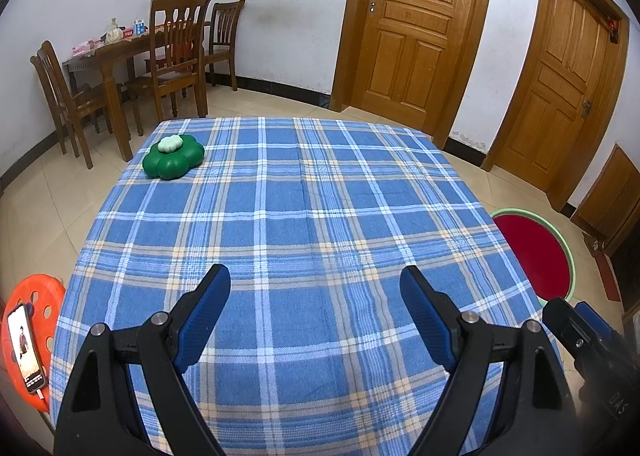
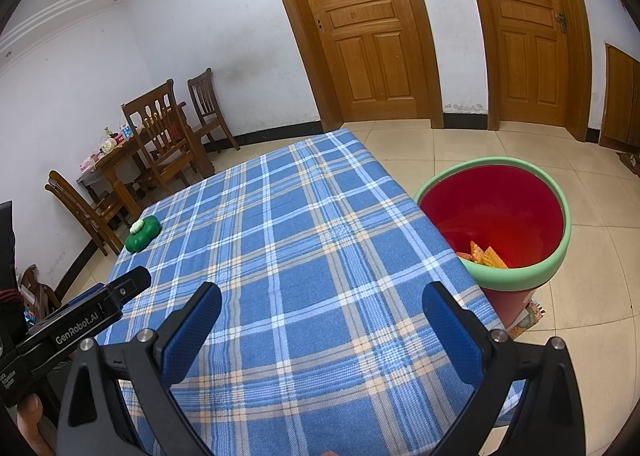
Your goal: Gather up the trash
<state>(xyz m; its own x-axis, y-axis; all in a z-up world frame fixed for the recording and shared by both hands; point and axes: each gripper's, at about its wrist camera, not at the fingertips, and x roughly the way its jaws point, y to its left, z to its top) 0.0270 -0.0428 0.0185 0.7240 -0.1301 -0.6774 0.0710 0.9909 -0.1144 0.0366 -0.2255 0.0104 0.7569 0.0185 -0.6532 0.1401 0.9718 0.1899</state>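
A: Left claw [image 1: 315, 288] and right claw [image 2: 322, 306], both released and empty, above the near edge of the checked surface [image 1: 304, 216].

B: Trash [image 2: 482, 256] lies in the bin [image 2: 520, 278] off the right edge. Risk: only a green flower-shaped object [image 1: 174, 160] remains, at the far-left corner; mistaking it for trash would discard it.

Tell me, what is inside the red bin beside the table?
The bin holds orange wrappers at its bottom. The near rim hides anything lying lower.
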